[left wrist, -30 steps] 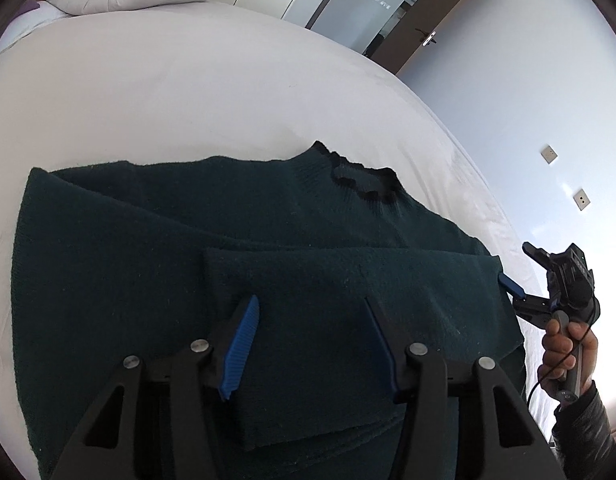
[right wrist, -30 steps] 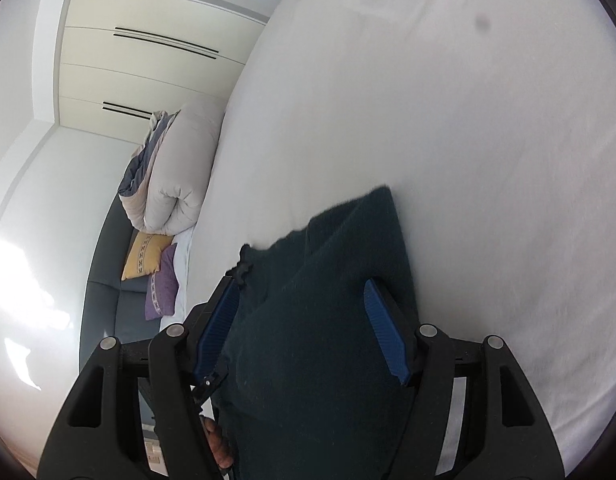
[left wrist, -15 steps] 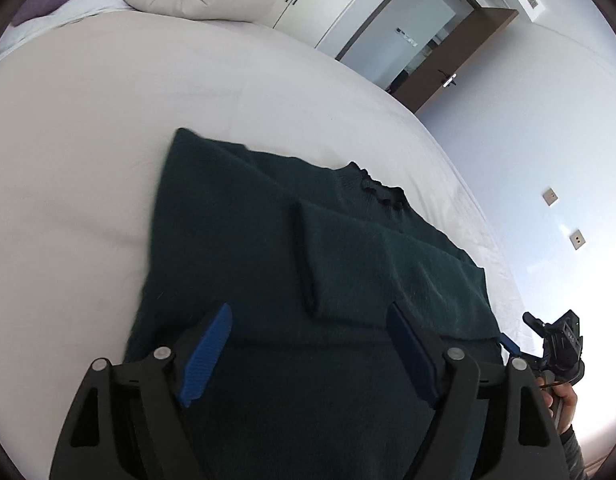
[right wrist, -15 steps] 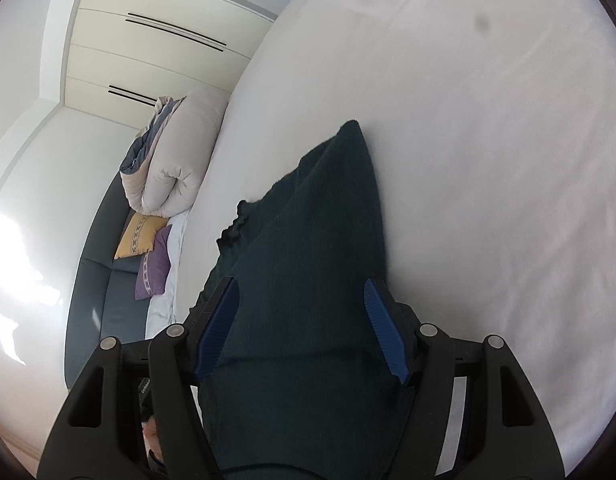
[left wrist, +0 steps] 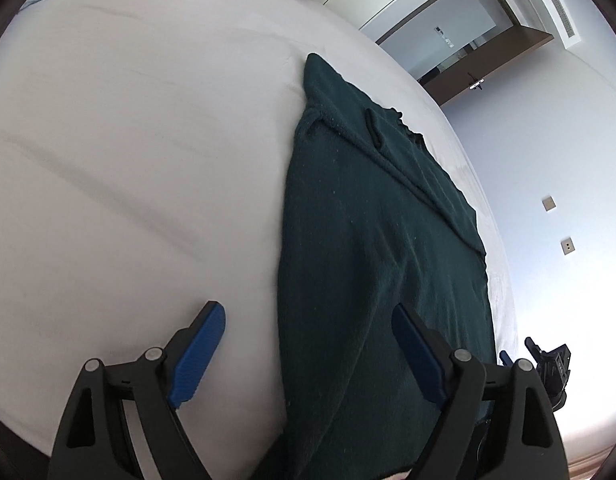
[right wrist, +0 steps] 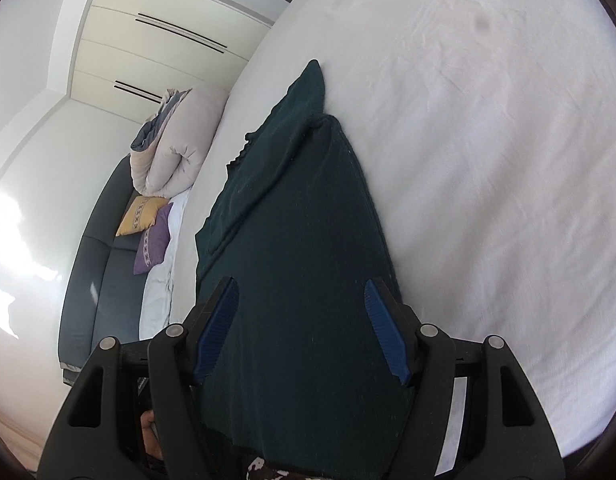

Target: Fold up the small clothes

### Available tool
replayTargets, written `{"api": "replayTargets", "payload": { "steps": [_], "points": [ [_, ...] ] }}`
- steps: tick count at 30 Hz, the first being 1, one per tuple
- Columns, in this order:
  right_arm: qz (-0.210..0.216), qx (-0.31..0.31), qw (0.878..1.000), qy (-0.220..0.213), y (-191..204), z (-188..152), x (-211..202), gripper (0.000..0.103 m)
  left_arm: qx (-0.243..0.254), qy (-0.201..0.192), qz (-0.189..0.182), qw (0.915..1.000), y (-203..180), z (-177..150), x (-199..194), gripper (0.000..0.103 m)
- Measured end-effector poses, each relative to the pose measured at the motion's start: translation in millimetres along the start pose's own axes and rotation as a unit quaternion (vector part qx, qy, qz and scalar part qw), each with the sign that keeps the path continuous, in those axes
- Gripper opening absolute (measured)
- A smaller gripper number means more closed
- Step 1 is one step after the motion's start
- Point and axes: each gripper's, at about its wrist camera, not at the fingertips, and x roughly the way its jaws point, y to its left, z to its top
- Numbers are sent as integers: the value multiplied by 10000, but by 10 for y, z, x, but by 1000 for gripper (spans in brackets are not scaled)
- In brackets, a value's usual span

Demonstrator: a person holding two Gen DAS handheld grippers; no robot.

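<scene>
A dark green sweater (left wrist: 368,260) lies folded lengthwise on the white bed (left wrist: 128,160), its collar (left wrist: 408,130) at the far end. My left gripper (left wrist: 308,340) hovers open over the near end. Its left finger is above bare sheet and its right finger above the knit, so the sweater's left edge runs between them untouched. In the right wrist view the sweater (right wrist: 300,220) stretches away from my right gripper (right wrist: 300,320). Its jaws stand apart above the cloth and the pads press on nothing. The right gripper (left wrist: 548,364) also shows low at the right in the left wrist view.
A rolled duvet (right wrist: 176,148) lies at the bed's head. Beside it are a yellow pillow (right wrist: 142,216) and a purple pillow (right wrist: 154,240) on a dark grey sofa (right wrist: 108,280). White sheet (right wrist: 488,160) spreads wide to the right. A brown door (left wrist: 468,40) stands beyond the bed.
Both grippers have drawn back along the sweater toward its near end. The left jaws have widened and left the folded panel lying flat. The right jaws stay as they were.
</scene>
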Motion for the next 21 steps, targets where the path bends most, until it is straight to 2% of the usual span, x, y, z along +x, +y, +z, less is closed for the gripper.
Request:
{"api": "replayTargets", "payload": {
  "steps": [6,13,17,19,20,21],
  "points": [
    [-39,92,9999,104,-211,-346,-295,65,83,478,-152,9987,20,-243,-93,74],
    [-98,194,9996,188,-420,-500,-540,65,168,841,-221,9961,53,-448,-156,73],
    [-93,238,9994,251,-483,-562,-628,65,315,1001,-63,9945,-9,-482,-141,69],
    [-135,208,9994,258,-456,-562,-657,65,429,1087,18,9931,-38,-512,-141,63],
    [-161,181,9994,267,-448,-562,-686,65,440,1116,38,9928,-40,-520,-137,55],
    [-207,148,9993,284,-442,-564,-719,65,410,1144,24,9926,-26,-524,-133,43]
  ]
}}
